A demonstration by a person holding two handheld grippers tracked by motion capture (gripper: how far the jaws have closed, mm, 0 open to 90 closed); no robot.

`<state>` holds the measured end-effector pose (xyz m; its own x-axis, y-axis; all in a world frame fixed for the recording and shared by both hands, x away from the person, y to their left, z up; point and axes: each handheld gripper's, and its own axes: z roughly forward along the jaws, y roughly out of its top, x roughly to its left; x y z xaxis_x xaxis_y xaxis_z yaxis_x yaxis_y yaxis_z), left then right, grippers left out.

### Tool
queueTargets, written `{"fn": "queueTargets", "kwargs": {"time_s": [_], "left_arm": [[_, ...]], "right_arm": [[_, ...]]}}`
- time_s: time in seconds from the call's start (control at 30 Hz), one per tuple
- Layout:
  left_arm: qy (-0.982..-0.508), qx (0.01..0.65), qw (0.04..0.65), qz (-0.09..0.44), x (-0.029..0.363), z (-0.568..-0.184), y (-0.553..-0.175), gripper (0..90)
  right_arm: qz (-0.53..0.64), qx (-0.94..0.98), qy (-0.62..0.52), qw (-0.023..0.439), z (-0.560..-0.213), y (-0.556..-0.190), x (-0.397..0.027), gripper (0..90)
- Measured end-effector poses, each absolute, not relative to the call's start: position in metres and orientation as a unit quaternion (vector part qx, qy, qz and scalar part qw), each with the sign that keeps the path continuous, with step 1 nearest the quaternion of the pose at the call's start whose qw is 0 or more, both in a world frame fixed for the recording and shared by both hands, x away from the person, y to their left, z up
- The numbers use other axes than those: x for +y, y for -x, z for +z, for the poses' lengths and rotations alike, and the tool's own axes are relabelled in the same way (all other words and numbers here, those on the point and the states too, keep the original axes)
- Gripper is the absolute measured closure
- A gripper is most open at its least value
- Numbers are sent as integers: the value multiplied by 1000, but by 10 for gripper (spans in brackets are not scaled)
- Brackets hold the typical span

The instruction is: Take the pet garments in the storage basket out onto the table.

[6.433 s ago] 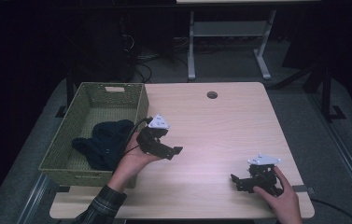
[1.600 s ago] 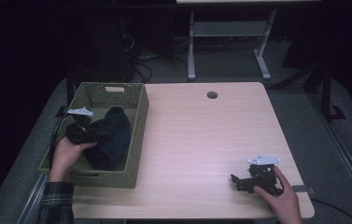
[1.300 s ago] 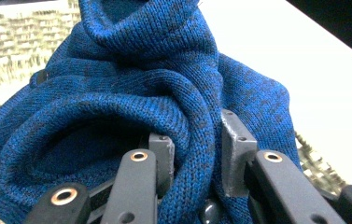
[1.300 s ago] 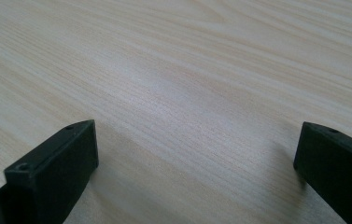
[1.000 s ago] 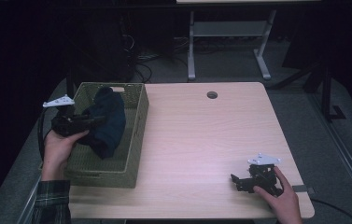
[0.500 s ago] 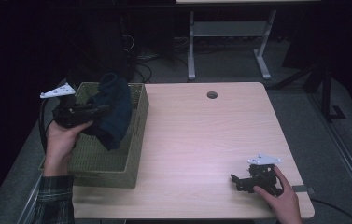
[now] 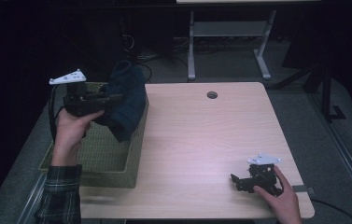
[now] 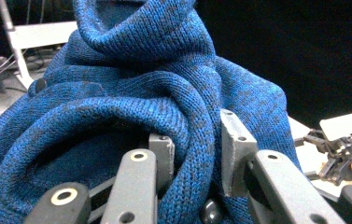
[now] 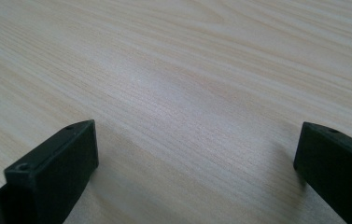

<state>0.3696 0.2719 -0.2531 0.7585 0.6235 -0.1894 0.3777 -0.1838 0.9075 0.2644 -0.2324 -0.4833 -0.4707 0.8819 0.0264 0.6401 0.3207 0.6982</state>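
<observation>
Now the left hand-held gripper [image 7: 110, 99] has lifted the blue knit [image 7: 126, 106] up out of the basket [image 7: 117, 161], where it lay a second ago; it hangs over the basket's right rim, so the pull-out looks nearly done and the surface [image 7: 201, 140] is the likely place to lay it. The jaws are clenched on a fold of it [image 8: 197, 177]. The right hand-held gripper [image 7: 239, 179] rests on the surface, jaws spread, holding nothing. The knit is thick, soft, bunched in rolls, with a dark button [image 8: 40, 85].
</observation>
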Motion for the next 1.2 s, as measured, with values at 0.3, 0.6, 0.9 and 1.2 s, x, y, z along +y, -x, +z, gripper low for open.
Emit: {"fn": "queueTargets", "kwargs": {"time_s": [0.3,0.6,0.9,1.2], "left_arm": [[-776,301,545,100,232,-249,-378,701],[-792,272,541,82,186,-255,-388,700],[-807,255,529,62,142,-267,-397,701],[-823,242,512,54,103,-283,-406,700]], "right_arm": [[330,792,-481,183,-483,-264,-232,0],[329,791,-483,181,-483,-264,-232,0],[329,791,-483,182,-483,-264,-232,0],[330,791,-481,183,-483,-264,-232,0]]}}
